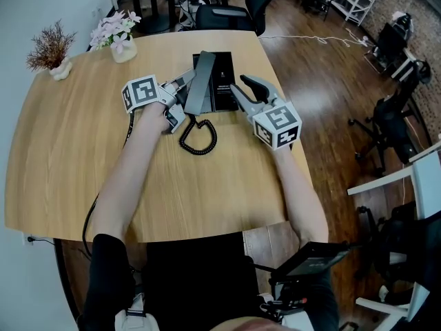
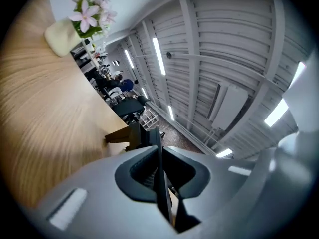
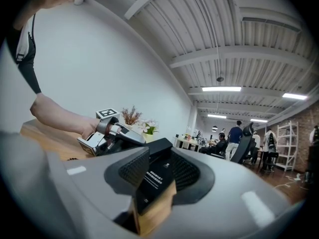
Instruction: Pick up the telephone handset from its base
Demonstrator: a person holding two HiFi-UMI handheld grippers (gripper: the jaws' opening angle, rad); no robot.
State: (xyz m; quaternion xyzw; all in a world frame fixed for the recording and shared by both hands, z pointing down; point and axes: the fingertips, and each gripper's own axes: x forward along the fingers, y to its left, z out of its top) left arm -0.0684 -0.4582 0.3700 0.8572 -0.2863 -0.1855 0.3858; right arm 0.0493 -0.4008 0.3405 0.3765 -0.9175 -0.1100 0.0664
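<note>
In the head view the black telephone base (image 1: 223, 81) lies at the far middle of the wooden table (image 1: 69, 157). The grey handset (image 1: 199, 83) rests slanted along the base's left side, and its coiled cord (image 1: 198, 136) loops on the table nearer me. My left gripper (image 1: 182, 86) comes in from the left and is shut on the handset, whose thin dark edge (image 2: 159, 148) shows between its pads. My right gripper (image 1: 247, 92) is at the base's right side. The base (image 3: 158, 176) fills the gap between its jaws, and the pads appear to press on it.
A pink flower vase (image 1: 117, 38) and a dried plant in a pot (image 1: 54, 52) stand at the table's far left; the vase (image 2: 62, 36) also shows in the left gripper view. A black office chair (image 1: 238, 9) stands behind the table. Wooden floor and more chairs lie to the right.
</note>
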